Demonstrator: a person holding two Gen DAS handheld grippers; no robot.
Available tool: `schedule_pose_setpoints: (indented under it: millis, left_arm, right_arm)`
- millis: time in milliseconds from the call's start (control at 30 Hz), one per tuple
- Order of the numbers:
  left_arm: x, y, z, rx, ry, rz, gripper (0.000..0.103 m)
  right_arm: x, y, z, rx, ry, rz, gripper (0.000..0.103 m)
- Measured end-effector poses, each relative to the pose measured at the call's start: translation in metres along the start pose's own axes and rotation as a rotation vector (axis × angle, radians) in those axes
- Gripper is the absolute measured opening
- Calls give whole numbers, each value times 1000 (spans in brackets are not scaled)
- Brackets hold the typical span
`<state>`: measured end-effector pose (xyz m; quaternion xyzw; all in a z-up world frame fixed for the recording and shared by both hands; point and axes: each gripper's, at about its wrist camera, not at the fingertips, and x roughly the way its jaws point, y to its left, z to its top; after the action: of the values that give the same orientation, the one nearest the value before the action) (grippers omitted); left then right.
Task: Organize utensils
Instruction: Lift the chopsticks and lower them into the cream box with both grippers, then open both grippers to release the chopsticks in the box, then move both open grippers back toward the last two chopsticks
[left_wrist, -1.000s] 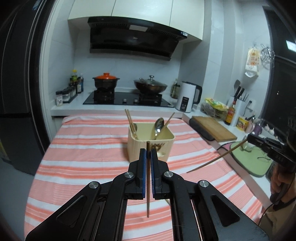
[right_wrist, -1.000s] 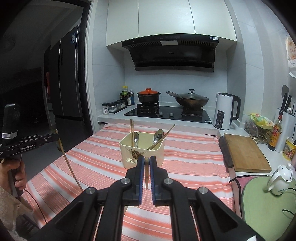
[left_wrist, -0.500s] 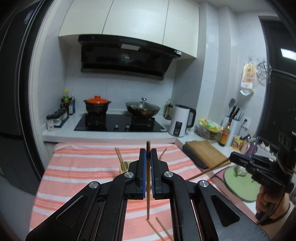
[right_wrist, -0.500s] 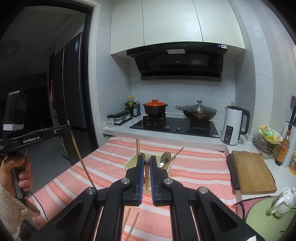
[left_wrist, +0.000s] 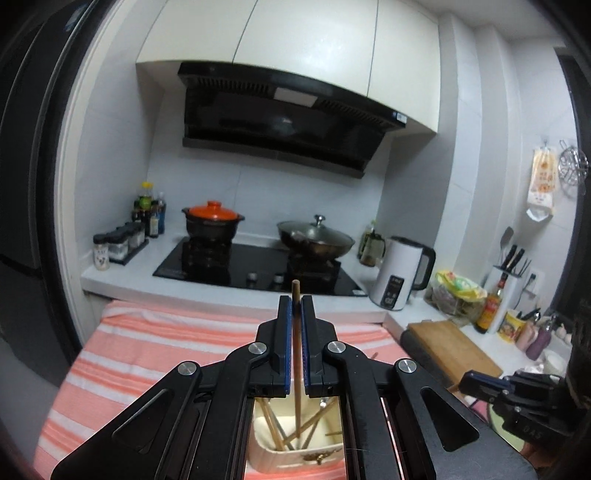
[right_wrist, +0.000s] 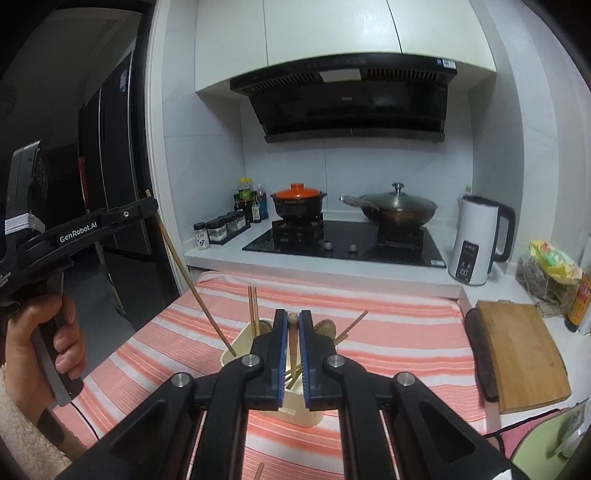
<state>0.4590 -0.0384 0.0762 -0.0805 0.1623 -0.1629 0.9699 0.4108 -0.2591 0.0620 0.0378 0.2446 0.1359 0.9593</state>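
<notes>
Over the striped table, the left wrist view looks down past the left gripper (left_wrist: 294, 306), whose jaws are clenched on a wooden chopstick (left_wrist: 296, 373). It is held upright so its lower end points straight into the cream utensil holder (left_wrist: 295, 454) directly beneath, where other chopsticks already lean. The right gripper (left_wrist: 476, 382) shows at the lower right edge, near the holder.

From the right wrist view, the right gripper (right_wrist: 292, 321) is clamped on another utensil (right_wrist: 292, 347), probably a chopstick with a rounded top, held vertically above the same utensil holder (right_wrist: 240, 341). At left, a hand (right_wrist: 35, 334) grips the left gripper (right_wrist: 153, 206), its chopstick (right_wrist: 192, 291) slanting down with the tip at the holder's rim. Both sticks seem poised for dropping in; a loose chopstick (right_wrist: 258, 470) lies on the striped cloth (right_wrist: 406, 347).
</notes>
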Motion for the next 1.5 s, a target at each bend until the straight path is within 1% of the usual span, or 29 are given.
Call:
schedule_pose_setpoints:
  millis: [100, 200, 300, 367, 400, 433, 467, 500, 533, 567, 633, 700, 767, 833, 900, 967, 1000, 1067, 1100, 1167, 1300, 1400, 1500]
  left_arm:
    - [24, 9, -19, -9, 77, 4, 2]
    - [42, 15, -37, -15, 151, 3, 2]
    - [51, 19, -52, -11, 201, -2, 3]
    - [55, 21, -58, -9, 235, -1, 3]
    - [56, 22, -62, -9, 249, 1, 8]
    - [56, 23, -64, -12, 262, -2, 28]
    - [55, 24, -67, -16, 275, 0, 43]
    - [53, 25, -70, -20, 279, 5, 71]
    - [48, 26, -72, -23, 273, 7, 82]
    - [42, 26, -75, -22, 271, 7, 84]
    - [31, 28, -83, -13, 296, 5, 89]
    - [19, 33, -98, -10, 337, 12, 96]
    - [8, 39, -121, -5, 387, 24, 97]
    - [-2, 47, -153, -11, 441, 51, 97]
    - [-12, 55, -189, -35, 499, 84, 97]
    - [-23, 62, -222, -69, 543, 111, 97]
    - [-30, 63, -237, -83, 557, 119, 97]
    - [-44, 60, -260, -94, 573, 130, 97]
    - [-51, 58, -268, -96, 573, 140, 97]
    - [-62, 53, -282, -98, 572, 145, 97]
    - [-82, 38, -293, -101, 541, 142, 97]
    - [-94, 25, -295, -87, 521, 130, 97]
    - [-102, 9, -294, -76, 503, 101, 97]
  right_arm:
    - [28, -14, -8, 60, 65, 15, 6]
    - [50, -28, -19, 132, 104, 40, 6]
    - [67, -39, -33, 193, 123, 68, 6]
    - [75, -44, -39, 217, 107, 78, 7]
    - [77, -46, -40, 220, 97, 80, 7]
    - [78, -47, -41, 227, 93, 92, 8]
    - [81, -47, -41, 230, 100, 107, 10]
    - [82, -46, -41, 225, 105, 106, 10]
    - [82, -45, -41, 214, 105, 101, 18]
    - [78, -43, -41, 201, 97, 93, 40]
    - [65, -41, -42, 188, 58, 75, 66]
    - [52, -41, -46, 173, 42, 59, 66]
    - [37, -42, -55, 151, 32, 33, 66]
    - [22, -42, -74, 121, 36, -13, 67]
    - [11, -45, -105, 100, 59, -58, 69]
    - [7, -48, -142, 83, 129, -106, 69]
    - [6, -49, -163, 72, 177, -124, 69]
    - [1, -49, -199, 51, 246, -155, 69]
    - [-4, -47, -215, 39, 269, -170, 69]
    - [-17, -43, -237, 27, 284, -184, 69]
    - [-35, -29, -265, -1, 309, -176, 69]
    - [-47, -15, -282, -41, 321, -147, 69]
    - [-60, 0, -293, -70, 308, -105, 69]
